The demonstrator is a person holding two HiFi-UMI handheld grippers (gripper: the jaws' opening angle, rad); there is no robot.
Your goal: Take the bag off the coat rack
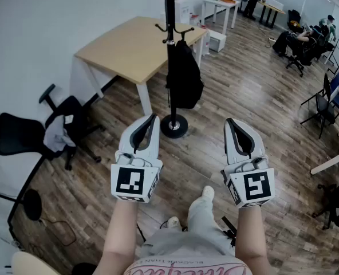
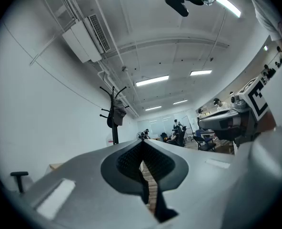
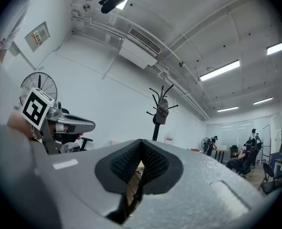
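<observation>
A black bag [image 1: 184, 73] hangs from a hook of the black coat rack [image 1: 169, 16], whose round base [image 1: 174, 125] stands on the wooden floor beside a table. In the gripper views the rack is far off, with the bag [image 2: 116, 114] [image 3: 162, 110] near its top. My left gripper [image 1: 152, 119] and right gripper [image 1: 231, 123] are held side by side in front of me, short of the rack's base. Both are shut with nothing between their jaws.
A light wooden table [image 1: 132, 47] stands just left of the rack. A black office chair [image 1: 58, 128] with cloth on it is at the left. More desks, chairs and people [image 1: 298, 39] fill the far right. A fan [image 1: 9, 202] stands at the lower left.
</observation>
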